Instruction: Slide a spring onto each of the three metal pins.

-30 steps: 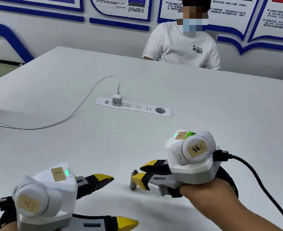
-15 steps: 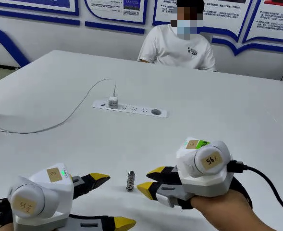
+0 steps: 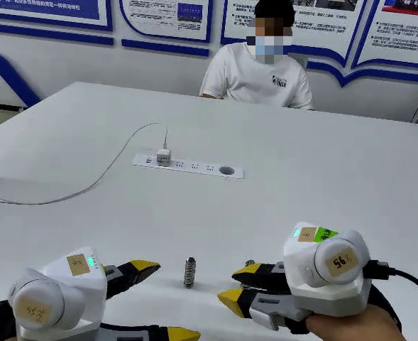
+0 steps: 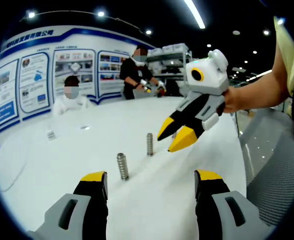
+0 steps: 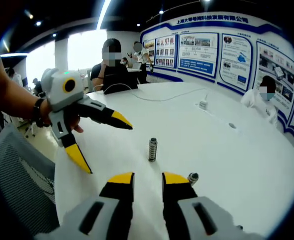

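Note:
A short metal pin with a spring (image 3: 189,271) on it stands upright on the white table (image 3: 301,177), between the two grippers. A second springed pin (image 3: 250,264) peeks out just behind my right gripper's upper jaw. My right gripper (image 3: 237,284) is slightly open, holds nothing and sits to the right of the first pin. In the right gripper view the first pin (image 5: 152,149) stands ahead and the second pin (image 5: 192,177) is close beside the right jaw. My left gripper (image 3: 165,300) is wide open and empty, left of the pins; its own view shows both pins (image 4: 122,166) (image 4: 149,144) ahead.
A white power strip (image 3: 187,165) with a plugged charger (image 3: 164,156) and a thin cable (image 3: 88,186) lies mid-table. A person in a white shirt (image 3: 257,71) sits at the far side. More people stand farther back in the room (image 5: 112,65).
My right gripper has drawn back to the right, away from the standing spring it was touching. The second pin has come into sight beside it. The left gripper has barely moved.

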Demonstrator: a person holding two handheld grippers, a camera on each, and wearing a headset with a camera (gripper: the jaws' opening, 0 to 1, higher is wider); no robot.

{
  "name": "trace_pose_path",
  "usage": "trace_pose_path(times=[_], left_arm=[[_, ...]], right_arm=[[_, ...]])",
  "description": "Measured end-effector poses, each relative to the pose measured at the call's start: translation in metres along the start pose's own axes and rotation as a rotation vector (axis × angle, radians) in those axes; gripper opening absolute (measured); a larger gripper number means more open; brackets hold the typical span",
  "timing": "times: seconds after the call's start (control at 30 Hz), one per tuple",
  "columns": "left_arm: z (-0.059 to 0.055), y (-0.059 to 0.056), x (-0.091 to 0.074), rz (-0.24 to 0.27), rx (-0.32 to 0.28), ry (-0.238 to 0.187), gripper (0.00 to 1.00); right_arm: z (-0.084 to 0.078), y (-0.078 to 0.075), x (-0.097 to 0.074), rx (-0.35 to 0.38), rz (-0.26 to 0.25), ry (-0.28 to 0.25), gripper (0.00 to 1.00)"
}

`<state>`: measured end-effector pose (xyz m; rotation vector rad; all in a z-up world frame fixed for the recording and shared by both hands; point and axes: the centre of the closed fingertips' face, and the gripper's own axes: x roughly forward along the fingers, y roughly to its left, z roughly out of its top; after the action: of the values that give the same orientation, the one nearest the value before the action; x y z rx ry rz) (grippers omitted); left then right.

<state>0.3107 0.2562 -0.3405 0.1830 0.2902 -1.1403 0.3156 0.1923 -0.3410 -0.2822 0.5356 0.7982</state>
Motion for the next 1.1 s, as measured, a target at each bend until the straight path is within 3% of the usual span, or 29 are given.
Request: trace_pose_path(times=[0.83, 1.1], left_arm=[[-0.002, -0.005, 0.001, -0.001, 0.0, 0.013, 0.76], [-0.004, -0.005, 0.002, -0.005, -0.005, 0.017, 0.77]], right_arm=[[-0.037, -0.014, -0.046, 0.005, -0.027, 0.021, 0.31], [-0.048, -0.024, -0.064, 0.024, -0.062, 0.022, 0.34]])
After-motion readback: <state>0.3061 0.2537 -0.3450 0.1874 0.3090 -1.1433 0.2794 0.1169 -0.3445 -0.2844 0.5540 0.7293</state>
